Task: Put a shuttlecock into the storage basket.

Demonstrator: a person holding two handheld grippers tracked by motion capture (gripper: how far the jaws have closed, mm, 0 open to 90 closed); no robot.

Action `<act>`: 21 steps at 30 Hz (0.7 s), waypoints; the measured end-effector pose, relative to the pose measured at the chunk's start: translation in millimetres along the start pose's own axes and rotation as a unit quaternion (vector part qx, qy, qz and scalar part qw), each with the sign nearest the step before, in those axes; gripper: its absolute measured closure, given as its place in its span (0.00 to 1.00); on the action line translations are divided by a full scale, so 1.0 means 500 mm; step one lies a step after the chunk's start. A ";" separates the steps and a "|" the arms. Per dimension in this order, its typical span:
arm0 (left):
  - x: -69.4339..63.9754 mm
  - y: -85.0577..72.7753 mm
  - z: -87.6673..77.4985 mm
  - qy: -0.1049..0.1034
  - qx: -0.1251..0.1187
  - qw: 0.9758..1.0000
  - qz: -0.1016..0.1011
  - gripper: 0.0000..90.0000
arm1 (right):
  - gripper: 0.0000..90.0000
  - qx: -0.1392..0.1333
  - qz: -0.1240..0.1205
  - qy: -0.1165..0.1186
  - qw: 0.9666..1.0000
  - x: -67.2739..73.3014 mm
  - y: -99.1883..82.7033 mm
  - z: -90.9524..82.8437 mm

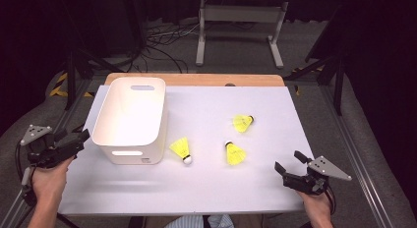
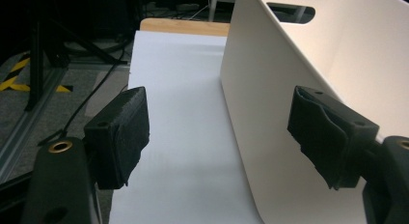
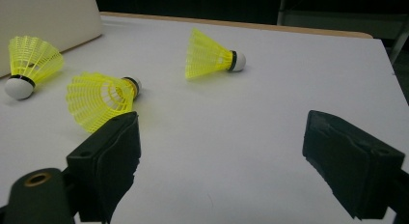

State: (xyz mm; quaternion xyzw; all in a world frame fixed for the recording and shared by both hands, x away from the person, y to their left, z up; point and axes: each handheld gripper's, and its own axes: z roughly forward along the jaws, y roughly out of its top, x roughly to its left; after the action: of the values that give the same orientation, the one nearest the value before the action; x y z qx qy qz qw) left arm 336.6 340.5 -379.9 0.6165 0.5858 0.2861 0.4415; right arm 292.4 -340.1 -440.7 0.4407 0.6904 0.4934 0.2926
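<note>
Three yellow shuttlecocks with white corks lie on the white table [image 1: 206, 188]. One [image 1: 181, 149] [image 3: 29, 64] rests by the white bin's front corner, one [image 1: 235, 153] [image 3: 99, 98] lies mid-table, and one [image 1: 243, 122] [image 3: 210, 55] lies farther back. The white plastic bin [image 1: 130, 117] [image 2: 289, 64] stands at the left, and it looks empty. My left gripper [image 1: 74, 135] [image 2: 222, 132] is open at the table's left edge, facing the bin's outer side wall. My right gripper [image 1: 289, 161] [image 3: 222, 151] is open near the front right, apart from the mid-table shuttlecock and pointing toward it.
A wooden strip [image 1: 196, 79] edges the table's far side. Beyond it stand a white metal frame [image 1: 241, 21] and loose cables on the floor [image 1: 162, 41]. Bare table surface lies between the shuttlecocks and the front edge.
</note>
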 end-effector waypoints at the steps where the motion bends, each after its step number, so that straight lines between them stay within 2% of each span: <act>1: -0.001 0.003 -0.001 0.001 -0.001 1.000 0.000 0.26 | 0.15 0.000 0.000 0.000 1.000 0.000 0.000 0.000; 7: -0.010 0.015 -0.003 0.001 -0.001 1.000 0.004 0.26 | 0.15 0.000 -0.001 0.000 1.000 0.000 0.000 0.000; 10: -0.009 0.020 0.000 0.010 0.003 1.000 0.012 0.26 | 0.15 0.000 0.000 0.000 1.000 0.000 0.000 0.000; 12: -0.008 0.025 -0.001 0.006 0.002 1.000 0.004 0.26 | 0.15 0.001 0.000 0.000 1.000 -0.001 0.000 0.000; 21: -0.030 0.045 -0.007 -0.004 -0.007 1.000 0.012 0.25 | 0.15 0.001 0.000 0.000 1.000 -0.001 0.000 -0.001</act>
State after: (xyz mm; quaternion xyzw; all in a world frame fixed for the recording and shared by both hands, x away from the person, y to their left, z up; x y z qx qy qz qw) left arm 341.9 328.2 -356.2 0.6216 0.5745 0.2929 0.4447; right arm 292.3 -340.9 -440.6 0.4406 0.6910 0.4928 0.2924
